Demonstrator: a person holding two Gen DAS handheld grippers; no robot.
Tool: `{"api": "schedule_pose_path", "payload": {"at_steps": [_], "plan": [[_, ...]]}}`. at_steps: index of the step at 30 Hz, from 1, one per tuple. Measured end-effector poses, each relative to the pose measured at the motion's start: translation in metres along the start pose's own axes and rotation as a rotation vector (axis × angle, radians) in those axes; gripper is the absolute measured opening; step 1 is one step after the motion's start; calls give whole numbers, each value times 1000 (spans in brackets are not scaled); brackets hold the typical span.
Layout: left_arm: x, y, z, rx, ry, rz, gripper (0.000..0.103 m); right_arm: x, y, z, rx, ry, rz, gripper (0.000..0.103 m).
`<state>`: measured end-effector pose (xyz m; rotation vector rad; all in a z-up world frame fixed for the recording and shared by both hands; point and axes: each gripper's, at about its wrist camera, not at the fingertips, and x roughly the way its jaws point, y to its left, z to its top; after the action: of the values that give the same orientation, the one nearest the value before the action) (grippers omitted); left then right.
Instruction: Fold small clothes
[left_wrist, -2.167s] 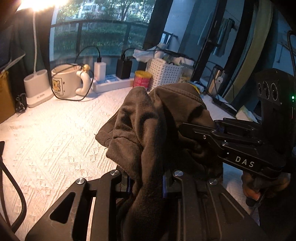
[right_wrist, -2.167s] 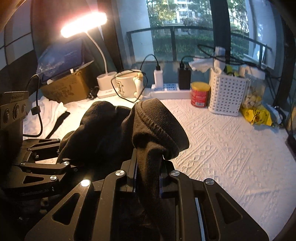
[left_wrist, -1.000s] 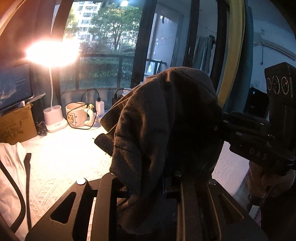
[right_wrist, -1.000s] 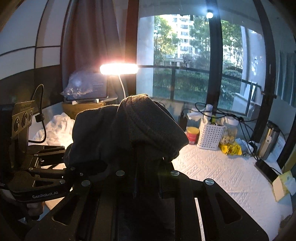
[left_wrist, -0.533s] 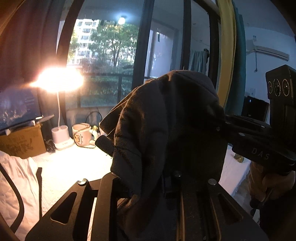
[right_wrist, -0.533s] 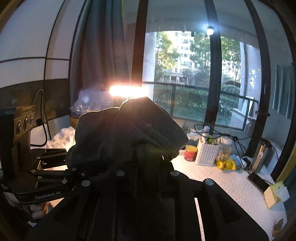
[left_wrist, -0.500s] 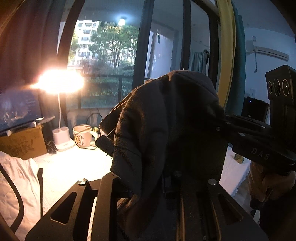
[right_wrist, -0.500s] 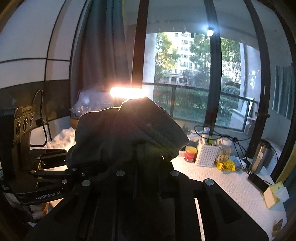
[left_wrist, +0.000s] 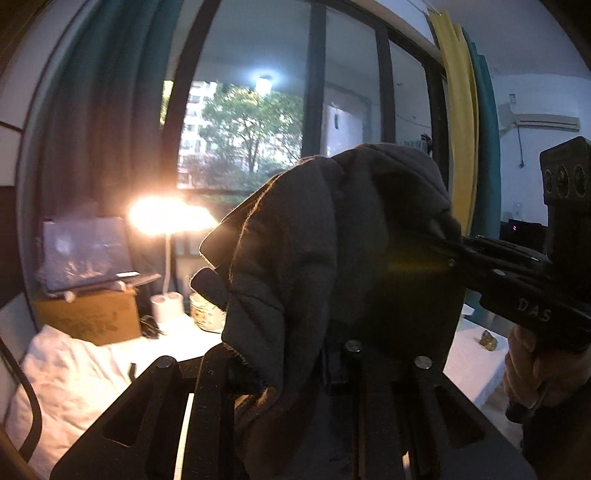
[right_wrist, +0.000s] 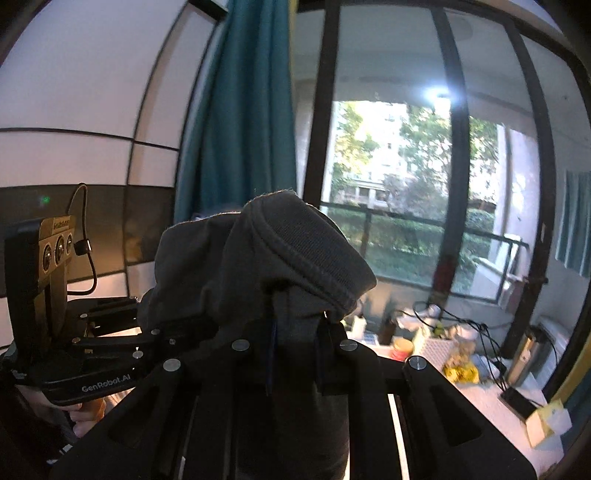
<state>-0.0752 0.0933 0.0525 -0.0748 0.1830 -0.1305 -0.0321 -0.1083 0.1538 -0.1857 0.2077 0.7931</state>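
Item: dark grey knit garment (left_wrist: 332, 258), small, with a ribbed hem or cuff showing in the right wrist view (which kind of garment cannot be told while it is bunched). It is hanging in the air well above the white textured tabletop (right_wrist: 476, 402), gripped at two points; judged reason: lifting it clear is letting the cloth drop under its own weight so that an edge can be found and spread before any fold is made. Left gripper (left_wrist: 295, 373): clenched on a fold of the garment, cloth spilling over and between its fingers and hiding most of the window behind. Right gripper (right_wrist: 295, 354): likewise clamped on the garment, the ribbed band doming just above its fingertips. Relative to the garment, each gripper is sitting directly beneath its own pinch of cloth, the two tools near one another, the bulk of the fabric bridging them. Accessory items, placed relative to the garment: lit desk lamp (left_wrist: 171, 218) to its left in the left wrist view, with a cardboard box (left_wrist: 85, 317) and white cloth (left_wrist: 70, 380) below that; white lattice basket (right_wrist: 432, 350) and red-and-yellow tin (right_wrist: 402, 348) below and to its right in the right wrist view. Condition: folding not yet begun; the garment is looking crumpled and would need laying flat first.
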Motion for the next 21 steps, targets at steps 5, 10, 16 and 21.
{"api": "schedule_pose_path", "payload": {"at_steps": [5, 10, 16, 21], "plan": [[-18, 28, 1, -13, -23, 25, 19, 9, 22, 13, -10, -29, 46, 17], [-40, 49, 3, -6, -46, 77, 19, 15, 51, 22, -59, -50, 96, 17], [-56, 66, -3, 3, -52, 129, 19, 27, 74, 21, -84, -54, 145, 17], [-55, 77, -13, 2, -27, 150, 19, 37, 87, 17, -82, -25, 161, 17]]}}
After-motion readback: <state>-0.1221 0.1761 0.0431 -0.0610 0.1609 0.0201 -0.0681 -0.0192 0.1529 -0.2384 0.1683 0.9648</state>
